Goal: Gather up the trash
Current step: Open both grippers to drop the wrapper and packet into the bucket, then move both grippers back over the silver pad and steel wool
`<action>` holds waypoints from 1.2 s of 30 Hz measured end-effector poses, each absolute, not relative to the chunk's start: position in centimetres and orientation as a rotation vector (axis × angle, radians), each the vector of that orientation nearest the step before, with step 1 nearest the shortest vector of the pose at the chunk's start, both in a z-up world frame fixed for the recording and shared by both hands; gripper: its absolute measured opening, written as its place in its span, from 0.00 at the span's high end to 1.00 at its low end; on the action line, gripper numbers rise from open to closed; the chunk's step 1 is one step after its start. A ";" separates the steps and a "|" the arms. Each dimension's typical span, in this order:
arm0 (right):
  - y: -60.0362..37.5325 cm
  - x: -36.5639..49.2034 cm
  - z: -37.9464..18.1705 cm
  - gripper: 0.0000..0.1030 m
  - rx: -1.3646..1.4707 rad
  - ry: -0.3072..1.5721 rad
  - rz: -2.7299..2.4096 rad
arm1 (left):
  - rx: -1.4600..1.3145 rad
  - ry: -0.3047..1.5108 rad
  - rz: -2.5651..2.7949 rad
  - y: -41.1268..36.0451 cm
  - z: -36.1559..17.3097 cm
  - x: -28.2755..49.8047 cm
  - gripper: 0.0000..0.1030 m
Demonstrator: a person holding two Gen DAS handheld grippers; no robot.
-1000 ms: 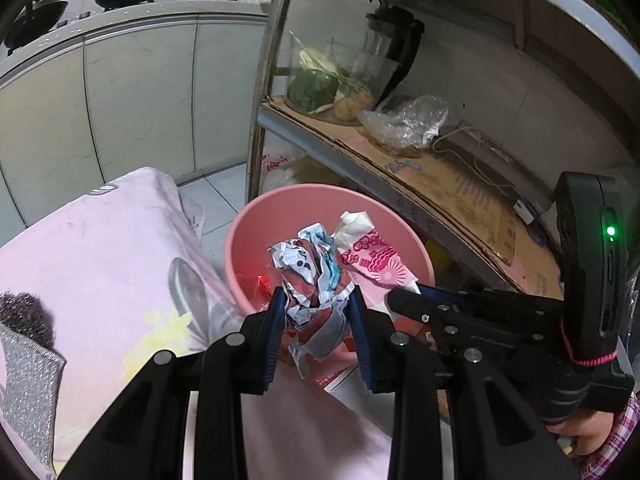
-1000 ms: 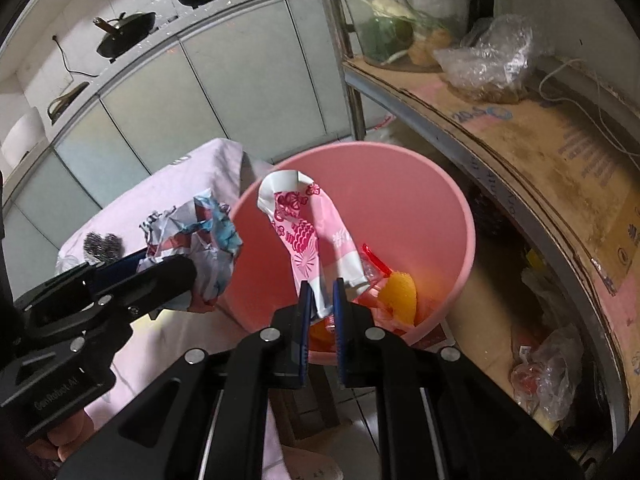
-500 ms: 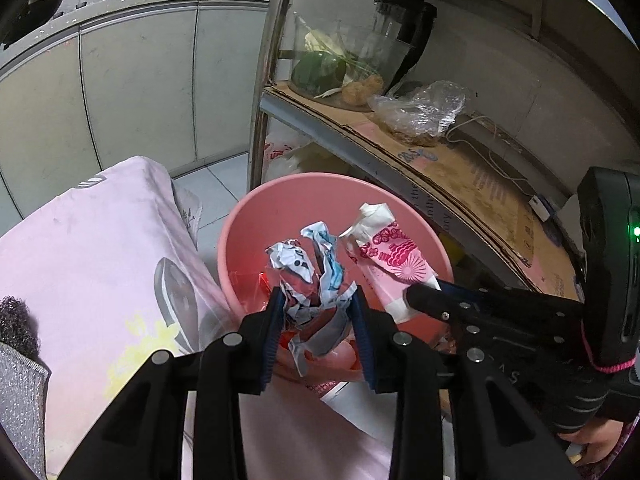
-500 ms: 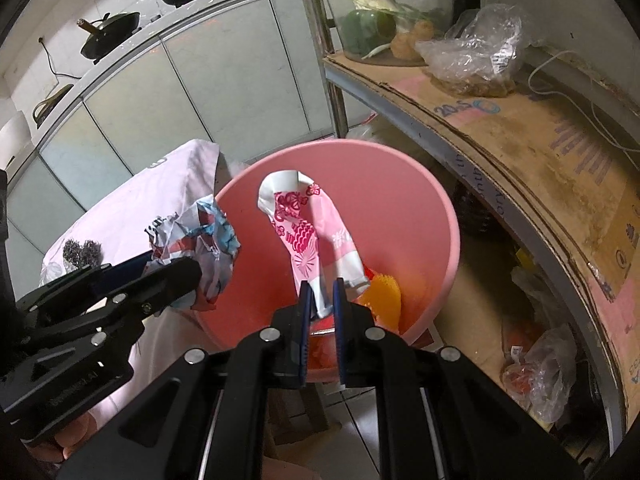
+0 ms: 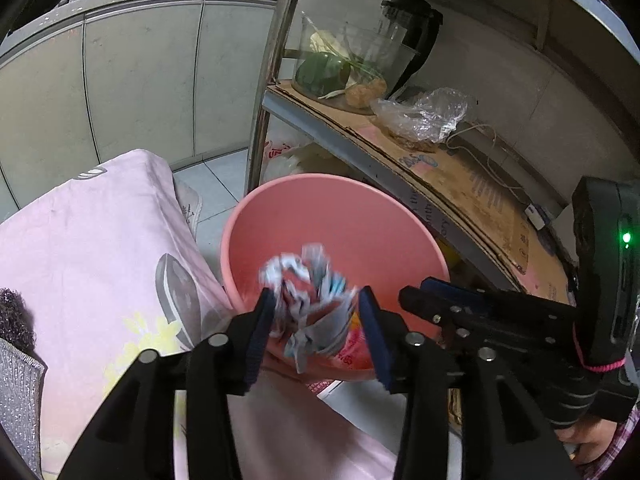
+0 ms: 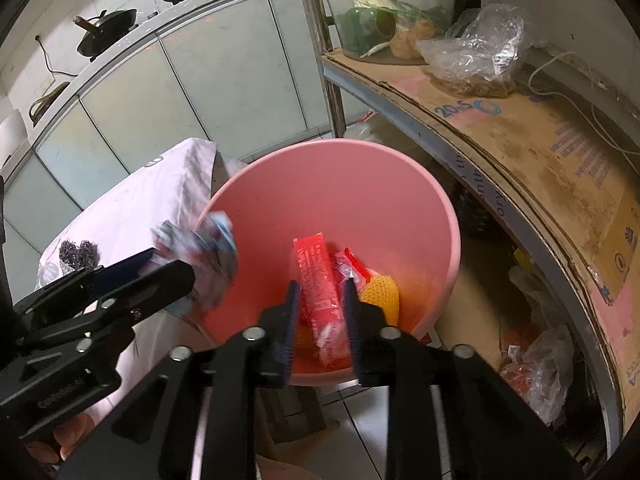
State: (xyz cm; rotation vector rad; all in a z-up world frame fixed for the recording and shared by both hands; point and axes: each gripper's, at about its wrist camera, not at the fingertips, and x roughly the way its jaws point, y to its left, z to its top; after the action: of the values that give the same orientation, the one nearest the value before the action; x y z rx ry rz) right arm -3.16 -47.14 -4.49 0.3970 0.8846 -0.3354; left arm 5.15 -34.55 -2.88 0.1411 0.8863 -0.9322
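A pink plastic bin (image 5: pixel 336 216) (image 6: pixel 400 184) stands between the cloth-covered table and a metal rack. My left gripper (image 5: pixel 318 320) hangs over the bin's near rim with its jaws spread; a crumpled blue, white and red wrapper (image 5: pixel 312 292) (image 6: pixel 204 256) sits blurred between them, seemingly loose. My right gripper (image 6: pixel 320 312) is open over the bin. Under it in the bin lie a red packet (image 6: pixel 316 280), the pink flowered wrapper (image 6: pixel 334 340) and a yellow foam net (image 6: pixel 380 292).
A table with a pink cloth (image 5: pixel 92 248) lies at the left, with a dark scrubber (image 5: pixel 14 320) on it. The metal rack's shelf (image 6: pixel 520 128), lined with cardboard, holds a glass bowl of vegetables (image 6: pixel 380 16) and a plastic bag (image 6: pixel 476 56). Bagged rubbish (image 6: pixel 540 372) lies under it.
Both grippers have opened. The right one let go of the pink flowered wrapper, which dropped into the bin. The crumpled wrapper is blurred and slipping from the left jaws.
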 end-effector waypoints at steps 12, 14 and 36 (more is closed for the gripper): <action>-44.7 -3.0 -3.4 0.69 0.363 0.882 -0.283 | 0.103 0.830 -0.927 -31.3 -0.3 4.6 0.44; -44.2 -2.8 -3.2 0.69 0.359 0.881 -0.269 | 0.106 0.816 -0.924 -30.2 0.2 4.5 0.40; -33.8 0.0 -2.2 0.56 0.307 0.898 -0.026 | 0.074 0.800 -0.664 -14.4 0.2 7.2 0.37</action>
State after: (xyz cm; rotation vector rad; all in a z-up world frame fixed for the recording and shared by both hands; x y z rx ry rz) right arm -0.01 -33.81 -2.21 0.3072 0.8978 -0.0263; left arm 7.15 -14.41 0.16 0.0742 0.8004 -0.6641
